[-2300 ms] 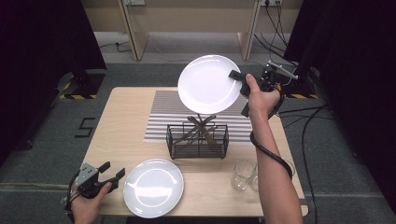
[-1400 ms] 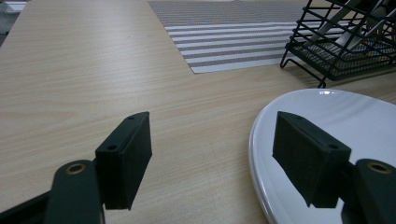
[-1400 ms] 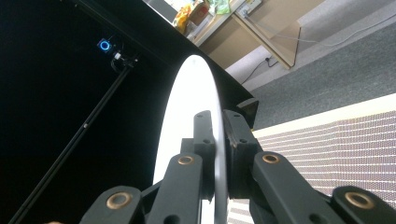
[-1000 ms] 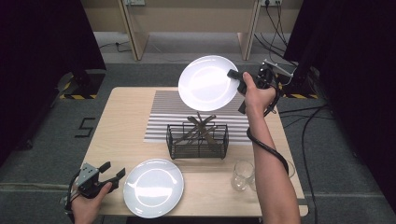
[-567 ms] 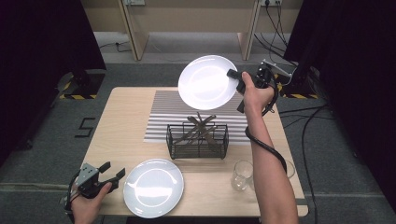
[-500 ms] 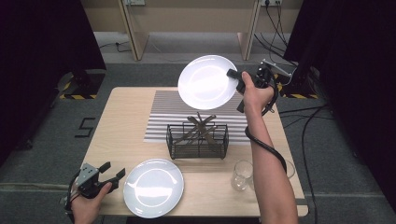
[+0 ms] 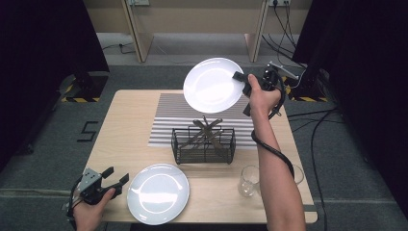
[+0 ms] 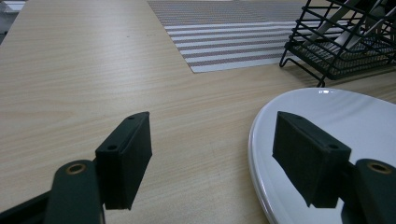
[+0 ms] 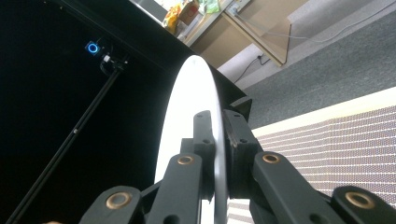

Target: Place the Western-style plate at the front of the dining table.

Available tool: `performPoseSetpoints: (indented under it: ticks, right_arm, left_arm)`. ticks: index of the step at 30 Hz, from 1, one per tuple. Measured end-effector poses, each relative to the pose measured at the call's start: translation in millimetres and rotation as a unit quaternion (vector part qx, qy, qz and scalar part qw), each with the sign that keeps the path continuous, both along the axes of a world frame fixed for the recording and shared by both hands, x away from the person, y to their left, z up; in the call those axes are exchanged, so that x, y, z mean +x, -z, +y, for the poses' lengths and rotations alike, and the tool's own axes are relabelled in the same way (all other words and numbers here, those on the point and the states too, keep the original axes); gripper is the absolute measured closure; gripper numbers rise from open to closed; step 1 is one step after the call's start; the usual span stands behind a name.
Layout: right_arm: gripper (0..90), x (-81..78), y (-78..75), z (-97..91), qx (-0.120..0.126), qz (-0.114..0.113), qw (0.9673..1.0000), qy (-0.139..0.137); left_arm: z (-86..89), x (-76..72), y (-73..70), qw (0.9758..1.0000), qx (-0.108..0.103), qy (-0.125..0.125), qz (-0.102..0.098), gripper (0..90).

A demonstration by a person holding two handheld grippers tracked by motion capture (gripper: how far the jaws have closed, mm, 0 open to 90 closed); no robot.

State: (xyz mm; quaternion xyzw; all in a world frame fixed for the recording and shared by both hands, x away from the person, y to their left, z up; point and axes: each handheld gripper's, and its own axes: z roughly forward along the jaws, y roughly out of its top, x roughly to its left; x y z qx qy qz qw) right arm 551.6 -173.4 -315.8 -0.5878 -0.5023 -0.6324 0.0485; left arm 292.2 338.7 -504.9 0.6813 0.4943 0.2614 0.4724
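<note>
On the wooden table [image 7: 125, 130] in front of me lies a striped mat [image 7: 173, 115], and at its near edge stands a black wire rack [image 7: 204, 144] with some cutlery leaning crosswise in it. Nearer to me a second white plate [image 7: 158, 193] lies flat on the wood, and a drinking glass [image 7: 248, 180] stands off to the right of it. Above the far side of the mat I hold the first plate [image 7: 213, 85] up in the air, tilted on edge with its face turned toward the high camera; my right tongs [image 9: 217, 140] are clenched on its rim, one jaw on each side of the thin white edge, as the right gripper view shows plainly. My left tongs [image 8: 212, 154] rest low at the near left corner of the table, jaws spread wide with nothing between them (the rim of the flat plate sits just beside the right-hand jaw, but no pad presses on it). I judge this to be the carrying step: the plate is lifted and not yet set anywhere, most likely bound for the rack. The next move calls for bringing it down on edge toward the rack, keeping the grip firm so the smooth rim does not slip, and steering clear of the cutlery sticking up.
</note>
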Motion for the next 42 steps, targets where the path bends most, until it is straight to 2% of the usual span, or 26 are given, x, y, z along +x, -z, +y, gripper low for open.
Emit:
performPoseSetpoints:
  ticks: [42]
  right_arm:
    - [84.4,8.3,16.1,1.3,-0.023,0.014,0.9995,0.015]
  left_arm:
    - [0.0,-0.3,0.1,1.0,0.002,0.002,-0.001,27.8]
